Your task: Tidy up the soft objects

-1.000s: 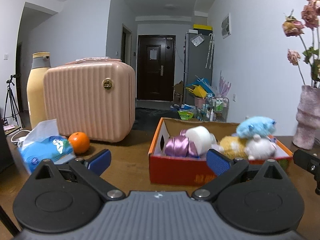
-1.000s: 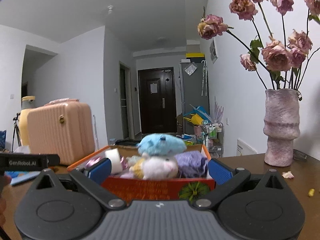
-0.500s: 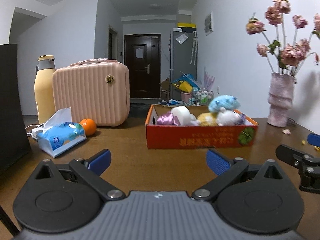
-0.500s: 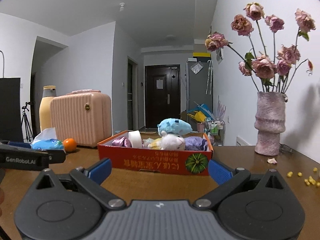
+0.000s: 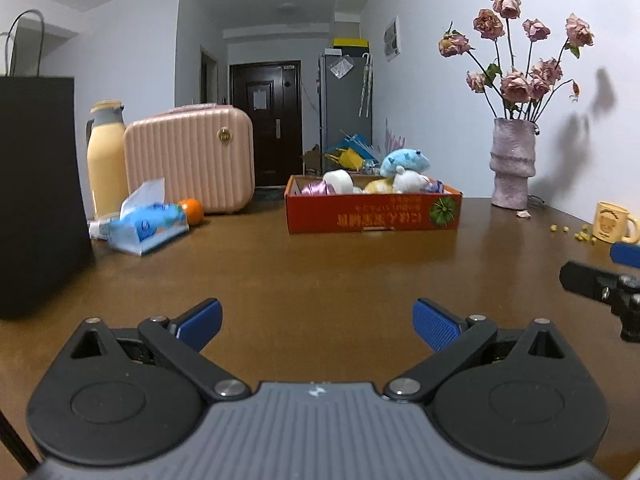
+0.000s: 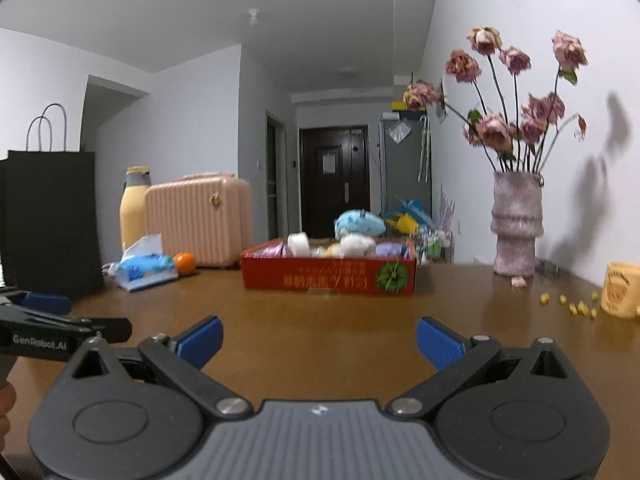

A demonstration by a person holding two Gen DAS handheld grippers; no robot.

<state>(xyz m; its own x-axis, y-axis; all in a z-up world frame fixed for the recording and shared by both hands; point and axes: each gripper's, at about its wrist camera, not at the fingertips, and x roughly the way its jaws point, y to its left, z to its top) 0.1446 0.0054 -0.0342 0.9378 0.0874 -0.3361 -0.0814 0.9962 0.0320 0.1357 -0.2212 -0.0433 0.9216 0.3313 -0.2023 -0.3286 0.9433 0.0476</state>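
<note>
Both tools are empty and spread wide: the left gripper and the right gripper each show their blue pads parted with only bare brown wooden table between them. Straight ahead of both, well beyond the fingertips, sits the shallow red cardboard box printed with a green fruit, and the soft things lie heaped inside it: a light-blue plush toy perched on top of a white plush toy, a yellow fluffy piece beside them, a shiny lilac fabric bundle toward the left end, and a white roll just beside that. A lavender fuzzy piece shows at the right end in the right wrist view. These look light and squashy, so they should yield under the pads and not slip much; the blue toy, being topmost and free, seems the easiest to take across its rounded body, while the satin bundle may slide and wants a deeper bite. The box, being thin card, could shift if nudged. Off to the right stand a pinkish ribbed ceramic vase of dried roses and a yellow mug, both best avoided.
</note>
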